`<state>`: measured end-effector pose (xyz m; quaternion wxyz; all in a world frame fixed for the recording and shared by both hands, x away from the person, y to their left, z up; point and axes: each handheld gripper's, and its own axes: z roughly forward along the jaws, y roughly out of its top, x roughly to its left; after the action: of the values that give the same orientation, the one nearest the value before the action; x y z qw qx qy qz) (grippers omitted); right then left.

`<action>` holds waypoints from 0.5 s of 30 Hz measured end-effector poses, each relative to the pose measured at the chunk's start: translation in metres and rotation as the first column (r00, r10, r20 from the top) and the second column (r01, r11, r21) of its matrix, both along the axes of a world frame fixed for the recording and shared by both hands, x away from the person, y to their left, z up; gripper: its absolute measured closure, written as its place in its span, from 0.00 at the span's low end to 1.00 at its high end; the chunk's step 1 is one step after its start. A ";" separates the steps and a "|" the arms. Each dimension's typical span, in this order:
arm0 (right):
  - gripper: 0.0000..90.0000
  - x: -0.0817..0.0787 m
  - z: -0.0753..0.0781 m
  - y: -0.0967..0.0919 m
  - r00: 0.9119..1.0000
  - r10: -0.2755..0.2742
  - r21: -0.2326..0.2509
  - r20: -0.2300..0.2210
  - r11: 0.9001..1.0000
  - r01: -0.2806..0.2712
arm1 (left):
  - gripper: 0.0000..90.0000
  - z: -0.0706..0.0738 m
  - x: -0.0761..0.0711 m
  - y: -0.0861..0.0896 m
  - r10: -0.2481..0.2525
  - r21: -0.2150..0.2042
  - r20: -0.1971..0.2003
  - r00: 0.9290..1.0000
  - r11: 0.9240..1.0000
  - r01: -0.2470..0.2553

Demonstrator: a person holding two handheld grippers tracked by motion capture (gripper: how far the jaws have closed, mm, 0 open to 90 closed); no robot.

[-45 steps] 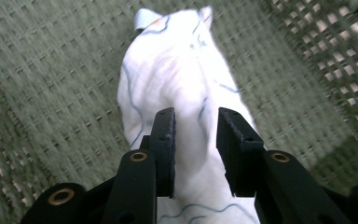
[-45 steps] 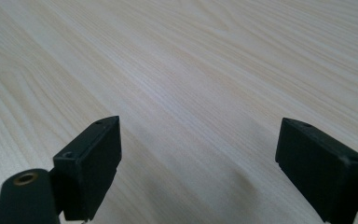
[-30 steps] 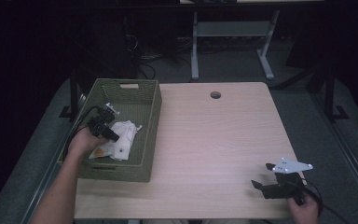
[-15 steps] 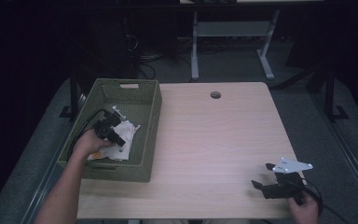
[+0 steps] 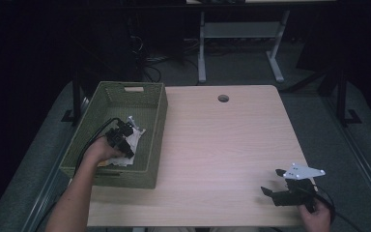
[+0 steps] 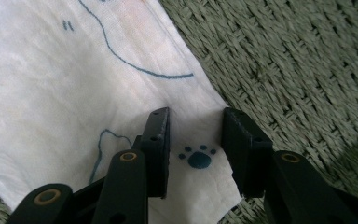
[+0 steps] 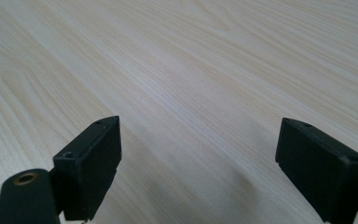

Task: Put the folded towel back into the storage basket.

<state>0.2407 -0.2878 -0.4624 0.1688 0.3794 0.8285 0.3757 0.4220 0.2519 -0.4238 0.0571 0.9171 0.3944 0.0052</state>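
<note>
Two claws: the left claw (image 6: 193, 140), jaws just opening over the cloth (image 6: 74, 93) in the basket (image 5: 154, 121), should drop squarely before pinching; the right claw (image 7: 198, 154) rests released.

We see the left gripper (image 5: 124, 137) lower in the green woven basket (image 5: 156, 112) than a second ago, sunk toward the basket floor and shifted a bit toward the table's right in the high view. Its hand (image 5: 101, 150) and forearm follow, reaching further over the near rim. Its jaws have just been opening; in the left gripper view they now stand apart over the white printed cloth (image 6: 65, 93), a blue paw print showing in the gap, pads not pressing it. More of the cloth is hidden under the gripper in the high view than a second ago.
</note>
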 end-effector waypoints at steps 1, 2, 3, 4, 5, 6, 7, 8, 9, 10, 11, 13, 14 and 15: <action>0.15 0.000 0.000 -0.001 1.000 0.000 0.002 0.002 1.000 0.000 | 0.72 0.000 -0.001 -0.002 -0.002 0.009 0.011 1.000 1.000 0.001; 0.15 0.000 0.001 -0.001 1.000 -0.001 0.002 0.004 1.000 0.001 | 0.75 0.000 -0.001 -0.002 0.002 0.013 0.014 1.000 1.000 -0.002; 0.15 0.000 0.001 -0.001 1.000 -0.001 0.004 0.004 1.000 0.001 | 0.77 0.000 -0.001 -0.003 0.005 0.015 0.016 1.000 1.000 -0.005; 0.15 -0.001 0.001 -0.001 1.000 -0.001 0.004 0.007 1.000 0.001 | 0.80 0.000 -0.001 -0.004 0.008 0.015 0.020 1.000 1.000 -0.008; 0.15 -0.001 0.001 -0.001 1.000 -0.002 0.005 0.007 1.000 0.002 | 0.84 0.000 -0.002 -0.005 0.004 0.018 0.030 1.000 1.000 -0.005; 0.15 -0.001 0.001 -0.002 1.000 0.000 0.002 0.011 1.000 0.000 | 0.87 0.000 -0.002 -0.005 0.004 0.018 0.030 1.000 1.000 -0.005; 0.15 -0.001 0.002 -0.002 1.000 0.000 0.003 0.011 1.000 0.000 | 0.92 0.000 -0.004 -0.005 0.015 0.013 0.059 0.998 1.000 -0.015; 0.15 -0.001 0.002 -0.002 1.000 0.001 0.004 0.011 1.000 -0.001 | 0.95 0.000 -0.005 -0.005 0.024 0.005 0.066 0.998 1.000 -0.024; 0.15 -0.001 0.002 -0.002 1.000 0.001 0.004 0.011 1.000 -0.001 | 0.96 0.000 -0.005 -0.005 0.024 0.005 0.066 0.998 1.000 -0.024; 0.15 -0.001 0.002 -0.002 1.000 0.002 0.004 0.011 1.000 -0.002 | 0.96 0.000 -0.006 -0.003 0.029 -0.005 0.070 0.997 1.000 -0.029; 0.15 -0.001 0.002 -0.002 1.000 0.004 0.005 0.011 1.000 -0.004 | 0.98 0.002 -0.007 -0.001 0.041 -0.023 0.069 0.997 0.999 -0.039; 0.15 -0.001 0.001 -0.002 1.000 0.006 0.009 0.011 1.000 -0.007 | 0.98 0.006 -0.007 0.001 0.062 -0.068 0.060 0.996 0.996 -0.058; 0.15 -0.001 0.001 -0.002 1.000 0.007 0.008 0.010 1.000 -0.007 | 0.98 0.010 -0.007 0.003 0.068 -0.106 0.061 0.996 0.993 -0.061; 0.15 -0.001 0.001 -0.002 1.000 0.007 0.008 0.010 1.000 -0.007 | 0.98 0.010 -0.007 0.003 0.068 -0.106 0.061 0.996 0.993 -0.061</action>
<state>0.2397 -0.2901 -0.4612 0.1704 0.3754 0.8274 0.3814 0.4153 0.2544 -0.4140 0.1171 0.8991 0.4216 0.0161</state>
